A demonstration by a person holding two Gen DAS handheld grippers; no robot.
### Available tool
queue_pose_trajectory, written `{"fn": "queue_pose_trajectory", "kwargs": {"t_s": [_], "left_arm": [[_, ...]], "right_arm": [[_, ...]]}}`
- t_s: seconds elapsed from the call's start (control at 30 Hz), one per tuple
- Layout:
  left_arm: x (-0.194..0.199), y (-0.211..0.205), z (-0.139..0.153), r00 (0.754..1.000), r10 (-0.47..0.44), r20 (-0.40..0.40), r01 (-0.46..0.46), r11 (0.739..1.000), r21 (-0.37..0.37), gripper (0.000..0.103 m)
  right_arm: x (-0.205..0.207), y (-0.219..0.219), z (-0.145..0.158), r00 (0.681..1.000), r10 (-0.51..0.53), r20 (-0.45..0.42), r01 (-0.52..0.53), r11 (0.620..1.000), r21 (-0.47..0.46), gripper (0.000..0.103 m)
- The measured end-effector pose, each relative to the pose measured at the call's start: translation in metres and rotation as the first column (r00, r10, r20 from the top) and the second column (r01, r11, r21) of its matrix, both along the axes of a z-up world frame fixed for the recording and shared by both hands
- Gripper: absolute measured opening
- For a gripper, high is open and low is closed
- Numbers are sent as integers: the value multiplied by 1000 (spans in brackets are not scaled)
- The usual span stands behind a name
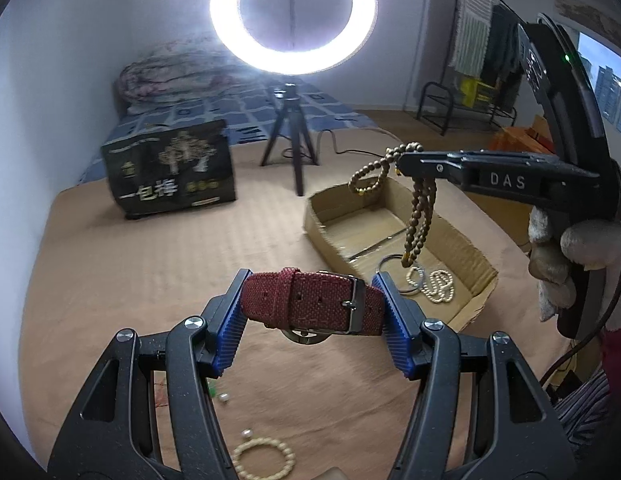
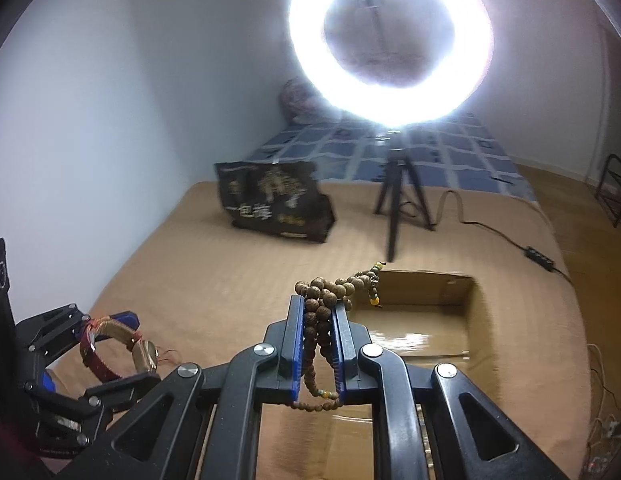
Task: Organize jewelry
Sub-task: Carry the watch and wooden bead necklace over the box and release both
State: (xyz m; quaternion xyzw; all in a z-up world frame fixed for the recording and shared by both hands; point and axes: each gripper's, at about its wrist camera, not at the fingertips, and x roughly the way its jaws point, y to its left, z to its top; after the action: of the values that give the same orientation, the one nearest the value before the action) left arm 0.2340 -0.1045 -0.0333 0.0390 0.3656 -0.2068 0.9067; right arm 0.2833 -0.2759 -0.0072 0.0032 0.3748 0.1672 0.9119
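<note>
From the left wrist view, bare brown bedcover (image 1: 150, 280) lay open toward eleven o'clock, up to the black bag (image 1: 170, 168). The tripod (image 1: 288, 136) stood at twelve. At two o'clock the cardboard box (image 1: 470, 256) was blocked above by the right gripper (image 1: 406, 160) and its dangling brown beads (image 1: 420, 216).

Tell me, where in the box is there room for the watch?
The far half of the cardboard box, by its back wall, looks bare. The near corner is crowded with the pearl strand and a metal ring.
</note>
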Motion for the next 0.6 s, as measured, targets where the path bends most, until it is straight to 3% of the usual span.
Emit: {"fn": "queue_pose_trajectory", "kwargs": {"t_s": [0.6], "left_arm": [[26, -83, -37, 993, -84, -82, 85, 996, 10, 62]], "right_arm": [[32, -62, -24, 994, -95, -60, 94, 996, -7, 10]]}}
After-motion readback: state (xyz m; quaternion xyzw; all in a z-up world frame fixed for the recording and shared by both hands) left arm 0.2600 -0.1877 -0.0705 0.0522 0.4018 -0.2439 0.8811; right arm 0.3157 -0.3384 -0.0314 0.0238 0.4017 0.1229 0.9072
